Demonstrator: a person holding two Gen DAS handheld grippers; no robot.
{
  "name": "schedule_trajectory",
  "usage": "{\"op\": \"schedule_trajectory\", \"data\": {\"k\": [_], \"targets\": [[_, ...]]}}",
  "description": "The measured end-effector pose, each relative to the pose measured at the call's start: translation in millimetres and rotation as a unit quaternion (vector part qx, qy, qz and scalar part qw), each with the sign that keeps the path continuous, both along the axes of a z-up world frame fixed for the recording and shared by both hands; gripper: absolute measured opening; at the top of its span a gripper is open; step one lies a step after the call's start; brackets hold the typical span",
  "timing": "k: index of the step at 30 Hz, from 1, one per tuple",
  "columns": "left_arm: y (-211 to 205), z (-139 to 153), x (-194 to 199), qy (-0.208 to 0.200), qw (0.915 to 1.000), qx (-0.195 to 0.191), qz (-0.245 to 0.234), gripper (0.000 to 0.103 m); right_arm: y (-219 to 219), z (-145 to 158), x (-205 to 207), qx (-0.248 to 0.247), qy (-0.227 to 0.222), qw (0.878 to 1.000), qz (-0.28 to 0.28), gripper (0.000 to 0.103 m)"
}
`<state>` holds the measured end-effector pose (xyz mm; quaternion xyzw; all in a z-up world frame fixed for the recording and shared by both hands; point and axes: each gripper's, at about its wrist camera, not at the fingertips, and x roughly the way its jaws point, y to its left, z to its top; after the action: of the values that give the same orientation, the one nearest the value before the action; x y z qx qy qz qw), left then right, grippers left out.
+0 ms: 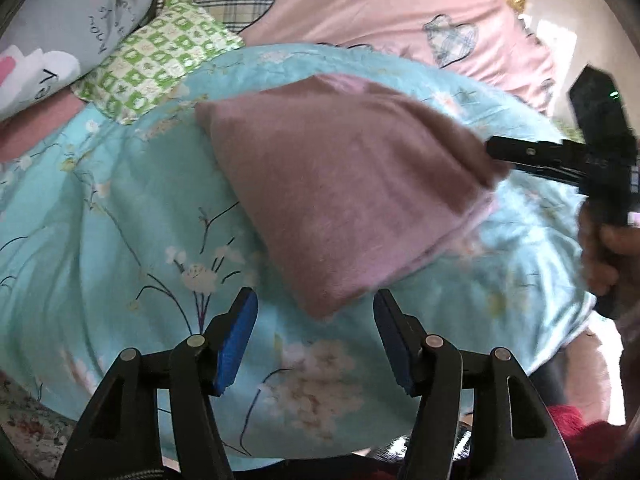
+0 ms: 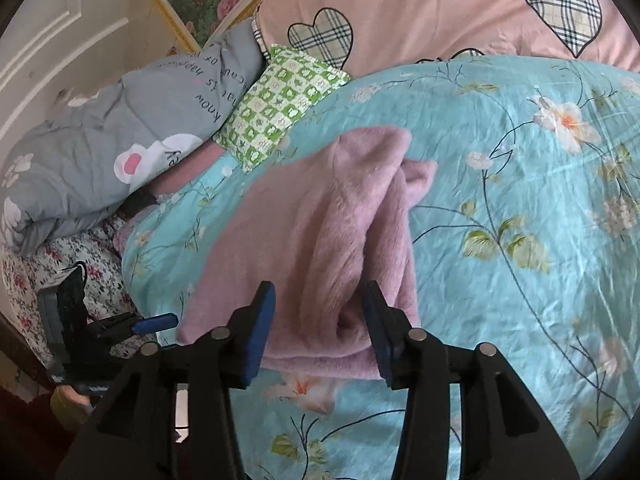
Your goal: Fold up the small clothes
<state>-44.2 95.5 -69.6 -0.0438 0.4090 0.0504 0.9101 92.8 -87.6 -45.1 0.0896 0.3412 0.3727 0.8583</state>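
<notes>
A small mauve-pink fleece garment (image 1: 344,196) lies folded on the turquoise floral quilt (image 1: 120,216). My left gripper (image 1: 316,312) is open and empty, its blue pads just short of the garment's near corner. In the right wrist view the garment (image 2: 320,232) lies bunched with a fold at its near end, and my right gripper (image 2: 320,308) is open with its jaws either side of that fold. The right gripper also shows in the left wrist view (image 1: 496,152) at the garment's right edge. The left gripper shows in the right wrist view (image 2: 160,322) beside the garment's left corner.
A green checked pillow (image 2: 280,108) and a grey printed duvet (image 2: 120,140) lie beyond the garment to the left. A pink quilt with plaid hearts (image 2: 440,12) covers the far side of the bed. A flowered sheet (image 2: 92,276) shows at the left bed edge.
</notes>
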Motion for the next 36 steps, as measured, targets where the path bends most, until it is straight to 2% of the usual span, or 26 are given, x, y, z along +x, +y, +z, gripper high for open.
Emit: {"op": "schedule_trajectory", "data": {"k": [1, 3, 4, 6, 7, 9, 11, 13, 17, 18, 20, 22, 26, 29, 32, 36], "targets": [[-0.7, -2.5, 1.3, -0.003, 1.0000, 0.005, 0.008, 0.059, 2.6, -1.3, -1.3, -0.009, -0.001, 1.000, -0.002, 0.047], [2.7, -8.4, 6.3, 0.000, 0.9994, 0.017, 0.031, 0.040, 9.2, -4.8, -1.1, -0.025, 0.000, 1.000, 0.000, 0.046], [4.5, -10.8, 7.8, 0.002, 0.9991, 0.016, 0.038, 0.037, 12.1, -6.9, -1.2, -0.030, 0.001, 1.000, 0.002, 0.042], [7.4, -11.5, 5.6, -0.002, 0.9988, 0.003, 0.050, 0.025, 15.0, -10.0, 0.2, -0.039, 0.005, 0.999, -0.001, 0.010], [7.0, -9.6, 3.3, -0.006, 0.9988, -0.001, 0.049, 0.022, 13.8, -9.9, 0.7, -0.033, 0.009, 0.999, -0.001, 0.010], [3.7, -5.1, -1.3, -0.016, 0.9986, 0.018, 0.048, 0.018, 5.2, 1.1, -5.5, 0.001, 0.000, 1.000, 0.003, 0.008], [3.7, -8.3, -2.6, -0.008, 0.9986, 0.024, 0.046, 0.015, -8.6, 15.4, -14.8, 0.027, -0.018, 0.999, 0.002, 0.008], [6.7, -16.5, -2.2, 0.005, 0.9989, 0.004, 0.047, 0.014, -14.6, 10.7, -12.7, 0.002, -0.014, 1.000, -0.009, 0.007], [7.3, -27.1, 0.3, 0.018, 0.9988, 0.003, 0.046, 0.012, -17.0, -36.6, 0.9, -0.042, 0.041, 0.998, -0.019, 0.007], [7.4, -27.4, 0.4, 0.018, 0.9988, 0.004, 0.044, 0.012, -16.1, -50.1, 2.3, -0.041, 0.053, 0.998, -0.019, 0.007], [10.2, -26.0, 1.0, 0.022, 0.9989, 0.001, 0.042, 0.012, -18.6, -56.1, 1.6, -0.018, 0.058, 0.998, -0.019, 0.006], [12.3, -25.8, 0.9, 0.023, 0.9989, -0.004, 0.039, 0.012, -22.5, -55.0, 0.6, -0.006, 0.057, 0.998, -0.028, 0.006], [13.6, -24.2, -2.1, 0.025, 0.9994, -0.001, 0.026, 0.012, -28.5, -48.7, -2.8, -0.012, 0.048, 0.998, -0.037, 0.007], [15.1, -18.3, -11.7, 0.024, 0.9994, -0.023, -0.005, 0.013, -32.8, -41.0, -3.5, -0.015, 0.044, 0.998, -0.038, 0.009], [17.2, -0.3, -27.8, 0.003, 0.9986, -0.041, -0.033, 0.014, -40.9, -31.8, -10.9, -0.021, 0.029, 0.997, -0.064, 0.024], [25.4, 23.7, -29.5, -0.029, 0.9945, -0.092, -0.042, 0.020, -43.8, -15.0, -19.6, 0.010, 0.011, 0.998, -0.057, 0.024]]}}
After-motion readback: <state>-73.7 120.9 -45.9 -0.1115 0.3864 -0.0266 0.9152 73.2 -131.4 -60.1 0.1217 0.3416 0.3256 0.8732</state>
